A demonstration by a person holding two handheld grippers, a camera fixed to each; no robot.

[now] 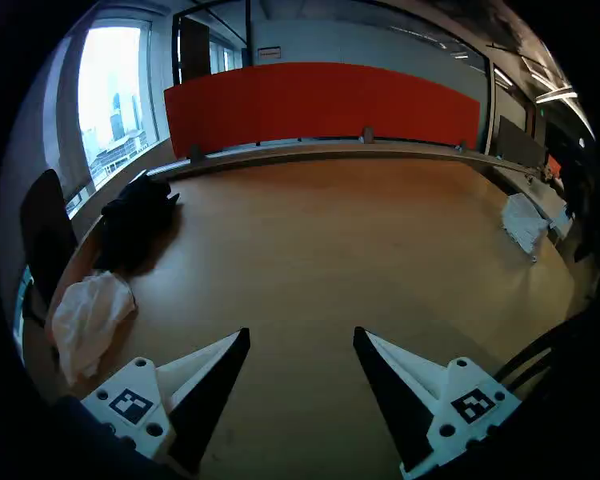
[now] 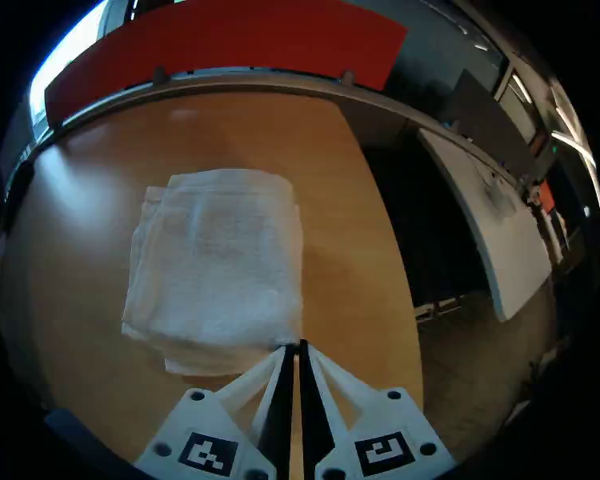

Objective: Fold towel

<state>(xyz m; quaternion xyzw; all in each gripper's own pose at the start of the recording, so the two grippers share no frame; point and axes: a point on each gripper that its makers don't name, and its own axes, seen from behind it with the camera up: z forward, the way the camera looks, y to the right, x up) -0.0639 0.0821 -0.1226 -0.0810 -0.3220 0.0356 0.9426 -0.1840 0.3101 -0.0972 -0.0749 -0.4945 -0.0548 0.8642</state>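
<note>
Left gripper view. Left gripper [image 1: 300, 352] with its two fingers wide apart, holding nothing, low over a big brown table [image 1: 324, 240]. Ahead and to the left of the fingers, a black lump [image 1: 136, 220], maybe cloth, maybe a bag, hard to tell which. Nearer, also on the left, a crumpled white cloth [image 1: 88, 320] at the table's edge. Far ahead on the right, a small white bundle [image 1: 526, 222] near the table's other edge. Straight ahead, past the far edge, a long red wall [image 1: 324, 104]. Up on the left, a bright window [image 1: 112, 96].

Right gripper view. Right gripper [image 2: 298, 346] with its two fingers pressed together, tips side by side. Just ahead and a bit to the left of the tips, the towel [image 2: 216, 268]: white, folded into a thick flat block, lying on the brown table. Tips right at the towel's near right corner, touching it or just beside it. Too close to tell if any cloth is caught between them. To the right of the fingers, the table's edge, then dark floor [image 2: 396, 240] below.
</note>
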